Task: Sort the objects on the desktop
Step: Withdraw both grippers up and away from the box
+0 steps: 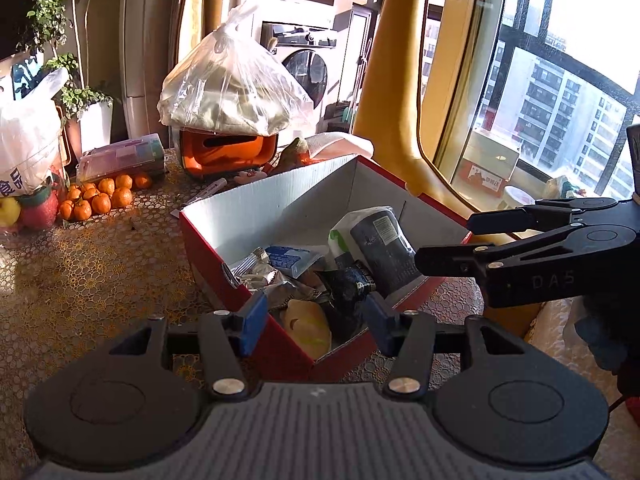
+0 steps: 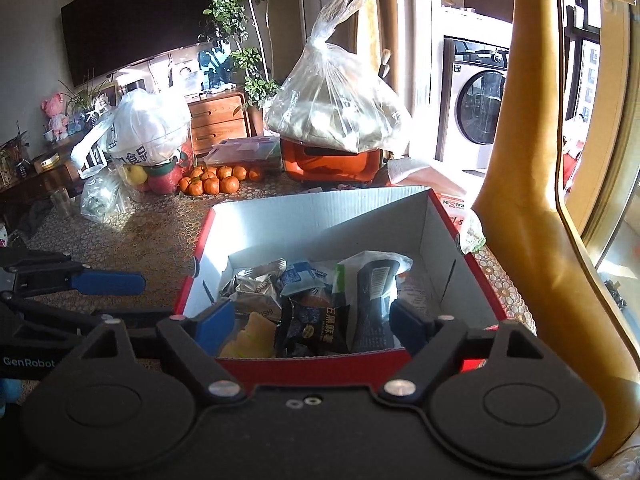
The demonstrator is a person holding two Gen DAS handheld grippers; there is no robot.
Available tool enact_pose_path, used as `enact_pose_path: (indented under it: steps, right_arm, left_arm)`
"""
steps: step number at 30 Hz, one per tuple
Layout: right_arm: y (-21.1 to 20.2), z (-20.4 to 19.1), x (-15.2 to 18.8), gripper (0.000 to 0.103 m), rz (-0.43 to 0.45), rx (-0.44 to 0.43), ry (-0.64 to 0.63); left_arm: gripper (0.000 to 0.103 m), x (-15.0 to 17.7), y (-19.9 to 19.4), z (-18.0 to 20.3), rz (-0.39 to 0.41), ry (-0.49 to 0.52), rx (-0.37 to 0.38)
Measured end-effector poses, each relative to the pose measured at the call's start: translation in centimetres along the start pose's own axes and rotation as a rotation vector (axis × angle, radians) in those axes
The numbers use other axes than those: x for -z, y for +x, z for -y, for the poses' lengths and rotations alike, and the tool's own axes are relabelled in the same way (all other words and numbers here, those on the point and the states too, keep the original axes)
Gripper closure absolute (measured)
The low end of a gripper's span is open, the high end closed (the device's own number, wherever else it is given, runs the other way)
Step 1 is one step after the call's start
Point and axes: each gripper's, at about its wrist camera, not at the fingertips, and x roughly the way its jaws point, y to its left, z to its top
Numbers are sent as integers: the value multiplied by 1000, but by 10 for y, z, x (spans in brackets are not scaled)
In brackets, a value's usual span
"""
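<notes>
A red cardboard box [image 1: 208,256] [image 2: 188,292] with a white inside stands on the patterned tablecloth. In it lie a dark upright pouch [image 1: 384,244] [image 2: 374,300], a black snack packet [image 1: 348,284] [image 2: 316,324], a yellow item [image 1: 308,324] [image 2: 248,334], a silver packet [image 1: 260,276] [image 2: 252,288] and a blue-white packet [image 1: 288,258] [image 2: 298,276]. My left gripper [image 1: 316,320] hangs open over the box's near corner, holding nothing. My right gripper [image 2: 312,320] [image 1: 446,242] stands wide open above the box's near edge, with nothing between its pads. The left gripper's blue finger [image 2: 108,283] shows left of the box.
At the table's back lie a pile of tangerines [image 1: 96,196] [image 2: 212,180], a clear plastic case [image 1: 120,158] and an orange container [image 1: 228,152] under a filled plastic bag [image 1: 236,84] [image 2: 340,108]. A white bag over fruit [image 1: 24,152] sits far left. A yellow curved frame [image 1: 392,80] [image 2: 532,200] rises right of the box.
</notes>
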Motion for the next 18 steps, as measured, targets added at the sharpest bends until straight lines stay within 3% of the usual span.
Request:
enact_pose_path:
  steps: [2, 6, 8, 18]
  right_arm:
    - [-5, 0, 3, 13, 13, 0, 7]
    - [-12, -2, 7, 10, 27, 0, 10]
    - [-16, -3, 9, 9, 37, -7, 16]
    - [-34, -10, 16, 2, 84, -19, 39]
  left_arm:
    - [37, 4, -4, 0, 3, -11, -3]
    - [32, 9, -10, 1, 4, -17, -9]
    - [24, 12, -13, 2, 10, -17, -14]
    - [12, 18, -28, 5, 51, -28, -38]
